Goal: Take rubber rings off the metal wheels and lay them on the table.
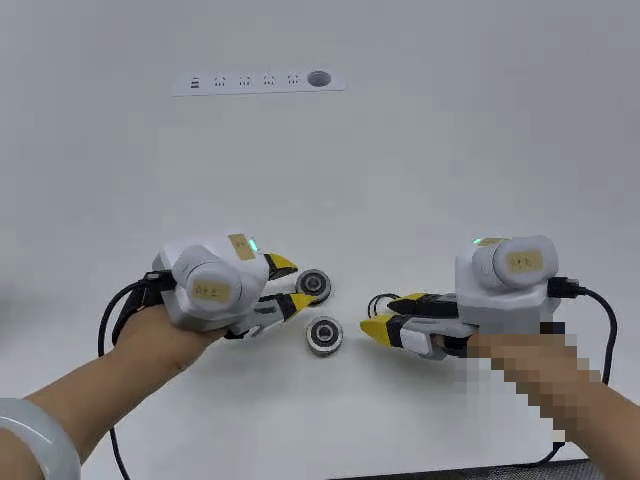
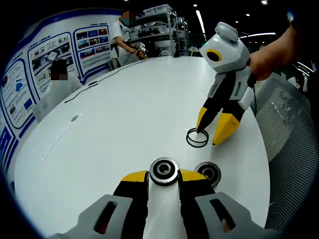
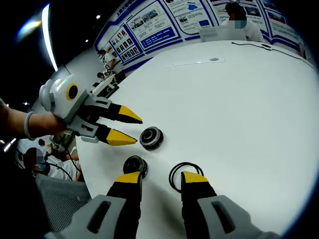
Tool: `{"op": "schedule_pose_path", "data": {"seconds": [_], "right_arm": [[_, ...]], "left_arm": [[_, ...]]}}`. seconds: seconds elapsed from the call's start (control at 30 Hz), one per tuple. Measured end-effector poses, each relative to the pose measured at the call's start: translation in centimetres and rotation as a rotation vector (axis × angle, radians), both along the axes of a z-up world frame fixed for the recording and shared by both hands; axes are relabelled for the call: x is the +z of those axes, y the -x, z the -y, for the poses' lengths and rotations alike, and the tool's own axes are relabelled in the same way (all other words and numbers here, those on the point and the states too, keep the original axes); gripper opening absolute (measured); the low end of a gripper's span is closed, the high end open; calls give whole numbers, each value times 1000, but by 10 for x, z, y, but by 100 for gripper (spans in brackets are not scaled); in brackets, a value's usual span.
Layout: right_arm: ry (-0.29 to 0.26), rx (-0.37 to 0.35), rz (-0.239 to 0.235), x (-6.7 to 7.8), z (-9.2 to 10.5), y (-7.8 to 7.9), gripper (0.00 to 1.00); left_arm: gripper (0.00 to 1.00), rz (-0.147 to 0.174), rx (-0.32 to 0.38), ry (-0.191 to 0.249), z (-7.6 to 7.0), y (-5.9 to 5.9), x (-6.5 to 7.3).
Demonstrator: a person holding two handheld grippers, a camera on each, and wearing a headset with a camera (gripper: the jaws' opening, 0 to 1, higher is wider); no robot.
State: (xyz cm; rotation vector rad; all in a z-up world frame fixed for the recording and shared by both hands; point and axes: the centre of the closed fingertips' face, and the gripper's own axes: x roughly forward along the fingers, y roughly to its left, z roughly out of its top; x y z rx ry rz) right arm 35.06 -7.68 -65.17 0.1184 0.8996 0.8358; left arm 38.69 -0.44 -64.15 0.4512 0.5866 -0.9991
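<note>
Right gripper (image 3: 160, 177) jaws spread at rubber ring (image 3: 185, 164), left gripper (image 1: 298, 282) jaws apart, perhaps touching wheel (image 2: 164, 171), labels (image 1: 211, 291) illegible

A broad white table (image 1: 450, 150) runs across the head view, with a white power strip (image 1: 258, 81) lying on it at 12 o'clock. In the left gripper view, blue-framed posters (image 2: 50, 55) line a curved wall at 10 o'clock. Shelves of boxes (image 2: 162, 20) stand at 12 o'clock beneath strip lights (image 2: 202, 22) on a dark ceiling. A thin black cable (image 2: 82, 92) trails over the table's far side at 10 o'clock.
</note>
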Motion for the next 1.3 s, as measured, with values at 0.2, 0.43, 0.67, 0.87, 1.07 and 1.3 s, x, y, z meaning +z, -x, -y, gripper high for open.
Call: {"op": "schedule_pose_path", "data": {"seconds": [0.2, 0.43, 0.67, 0.87, 1.07, 1.3], "right_arm": [[-2, -1, -3, -1, -1, -1, 32], [-7, -3, -4, -2, -1, -3, 32], [-11, -4, -7, -2, -1, -3, 32], [-31, -12, -8, 0, -6, -8, 32], [-68, -22, -13, 4, -16, -14, 32], [-131, -63, -39, 10, -26, -27, 31]], "left_arm": [[21, -15, -13, -11, 5, -2, -5], [20, -34, -29, -26, 10, -3, -10], [20, -53, -37, -27, 10, -2, -12], [17, -63, -45, -27, 11, -2, -12], [16, -70, -44, -22, 10, -3, -13], [13, -68, -51, -24, 9, -4, -13]]}}
